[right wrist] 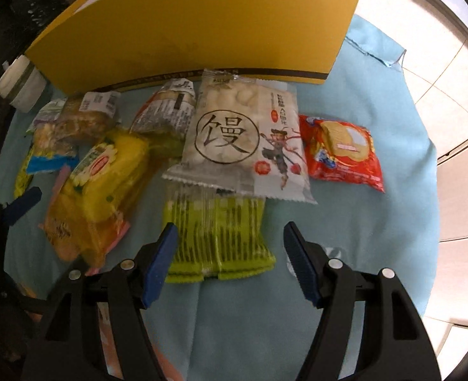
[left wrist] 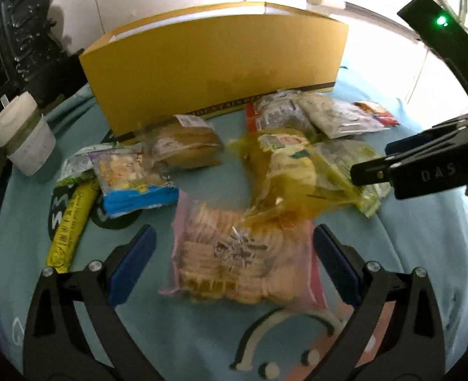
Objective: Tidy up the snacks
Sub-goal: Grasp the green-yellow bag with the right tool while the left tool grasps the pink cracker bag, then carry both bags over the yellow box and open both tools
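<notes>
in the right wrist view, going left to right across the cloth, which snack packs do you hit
yellow plastic cracker pack → lime-green striped wafer pack → white bun bag printed with a large black character → red biscuit packet

Daylight glares in from the upper right, the left edges sit dark, fisheye bends the rims, snack packets (left wrist: 243,263) smear with motion blur.

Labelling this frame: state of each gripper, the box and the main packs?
left gripper: jaws open, over the pink cracker pack
right gripper: jaws open, over the green pack
yellow box: upright, top open
white bun pack: sealed, overlapping the green pack
red pack: sealed, flat
</notes>
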### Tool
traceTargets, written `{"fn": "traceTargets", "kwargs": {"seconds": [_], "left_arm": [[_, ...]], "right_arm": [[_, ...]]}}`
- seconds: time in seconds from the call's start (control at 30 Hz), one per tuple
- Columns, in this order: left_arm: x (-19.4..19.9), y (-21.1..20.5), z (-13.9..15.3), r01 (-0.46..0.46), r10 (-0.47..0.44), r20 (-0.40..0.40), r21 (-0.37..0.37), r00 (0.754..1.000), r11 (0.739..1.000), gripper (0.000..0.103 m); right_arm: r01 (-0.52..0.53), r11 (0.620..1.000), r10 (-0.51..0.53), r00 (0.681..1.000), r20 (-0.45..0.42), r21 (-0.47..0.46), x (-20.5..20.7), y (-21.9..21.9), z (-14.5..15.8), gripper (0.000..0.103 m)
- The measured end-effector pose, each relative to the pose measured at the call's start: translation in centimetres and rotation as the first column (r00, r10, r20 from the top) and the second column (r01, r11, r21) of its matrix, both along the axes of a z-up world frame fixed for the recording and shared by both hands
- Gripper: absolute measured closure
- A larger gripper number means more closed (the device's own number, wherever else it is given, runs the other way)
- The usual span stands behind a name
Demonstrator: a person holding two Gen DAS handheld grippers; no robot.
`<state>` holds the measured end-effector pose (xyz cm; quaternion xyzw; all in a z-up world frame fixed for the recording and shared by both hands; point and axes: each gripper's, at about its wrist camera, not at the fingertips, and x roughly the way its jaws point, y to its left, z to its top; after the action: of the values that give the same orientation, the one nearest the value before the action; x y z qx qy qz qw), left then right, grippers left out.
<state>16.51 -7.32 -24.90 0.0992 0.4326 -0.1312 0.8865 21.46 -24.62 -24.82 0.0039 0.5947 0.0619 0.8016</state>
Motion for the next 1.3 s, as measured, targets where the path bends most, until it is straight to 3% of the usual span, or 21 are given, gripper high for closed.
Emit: {"fn": "traceTargets", "kwargs": {"seconds": [0.1, 0.2, 0.27, 0.33, 0.4, 0.53, 0.9, 1.1, 1.3], "left_arm": [[0.7, -0.2, -1.1, -0.010, 0.009, -0.034, -0.010, 0.999, 1.000, 0.002], [0.7, -0.1, -1.6, -0.002, 0.001, -0.048, -0.013, 0.999, 1.000, 0.002], [0.6, 0.2, -1.8, 0.006, -0.008, -0.069, -0.029, 0.998, 1.000, 0.012], [0.1, 0.3, -1.6, 0.031, -0.032, -0.053, -0.026, 0.998, 0.999, 0.026], [-0.4, 0.7, -1.3, 0.050, -0.053, -0.046, -0.056, 0.998, 0.997, 0.038], [-1.4, 1.9, -0.6, 0.047, -0.049, -0.026, -0.085, 0.998, 0.995, 0.047], [-3.9, 4.6, 2.7, 0.004, 0.001, 0.025, -0.179, 1.000, 0.984, 0.057], [-4.6, 4.6, 3.6, 0.028, -0.023, 0.028, -0.189, 0.999, 0.982, 0.062], [-5.8, 4.8, 5.9, 0.037, -0.019, 0.089, -0.208, 0.996, 0.977, 0.062]], "right_arm": [[-0.013, 1.000, 0.013, 1.000, -0.008, 0.022, 0.9, 1.2, -0.7, 0.030], [-0.058, 0.998, 0.058, 0.998, -0.002, -0.032, 0.8, 2.7, -1.5, 0.024], [-0.098, 0.991, 0.100, 0.995, 0.025, -0.089, 0.2, 3.6, -1.8, 0.024], [-0.083, 0.994, 0.086, 0.996, 0.037, -0.067, 0.0, 3.3, -1.6, 0.034], [-0.080, 0.995, 0.082, 0.996, 0.042, -0.052, -0.3, 3.0, -1.4, 0.037], [-0.034, 0.999, 0.034, 0.999, 0.039, -0.003, -1.6, 1.5, -1.1, 0.037], [-0.022, 0.997, 0.015, 0.995, 0.095, 0.076, -5.4, 0.4, 2.6, 0.037], [-0.040, 0.996, 0.029, 0.991, 0.128, 0.084, -7.2, 0.3, 4.9, 0.037], [-0.045, 0.993, 0.027, 0.986, 0.166, 0.105, -7.4, 0.7, 6.9, 0.037]]}}
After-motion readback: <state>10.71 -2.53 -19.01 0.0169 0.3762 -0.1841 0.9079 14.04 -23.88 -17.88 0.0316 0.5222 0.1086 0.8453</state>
